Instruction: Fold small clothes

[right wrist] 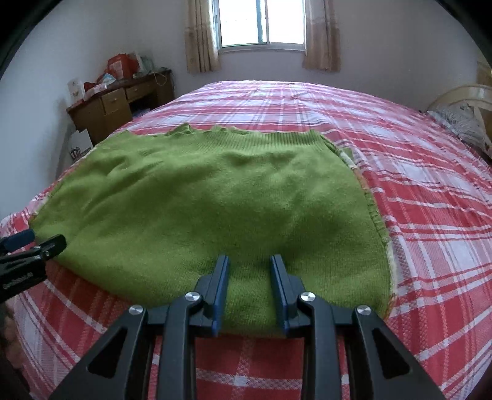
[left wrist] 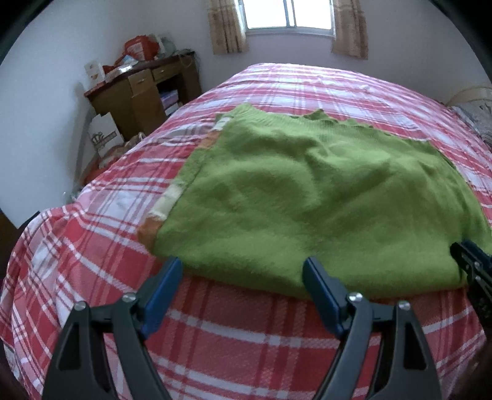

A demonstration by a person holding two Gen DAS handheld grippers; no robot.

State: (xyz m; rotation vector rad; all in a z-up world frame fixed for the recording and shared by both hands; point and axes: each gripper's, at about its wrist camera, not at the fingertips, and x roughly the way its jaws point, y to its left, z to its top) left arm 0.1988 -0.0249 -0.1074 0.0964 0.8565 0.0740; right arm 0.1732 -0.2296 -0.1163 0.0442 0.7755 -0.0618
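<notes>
A green knit garment (left wrist: 307, 190) lies flat on the red and white plaid bed (left wrist: 230, 338), with a striped orange and cream edge showing along its left side. My left gripper (left wrist: 243, 270) hovers at the garment's near left corner, its blue pads wide apart and nothing between them. My right gripper (right wrist: 249, 261) sits over the near edge of the garment (right wrist: 215, 190), towards its right side. Its jaws stand a narrow gap apart, and the fabric seen through the gap lies flat and unpinched. Each gripper also shows at the edge of the other's view.
A wooden desk (right wrist: 117, 104) piled with bags and boxes stands by the wall at the back left. A curtained window (right wrist: 261, 24) is behind the bed. A pillow (right wrist: 458, 120) and a pale headboard lie at the far right. Plaid sheet (right wrist: 430, 184) extends right of the garment.
</notes>
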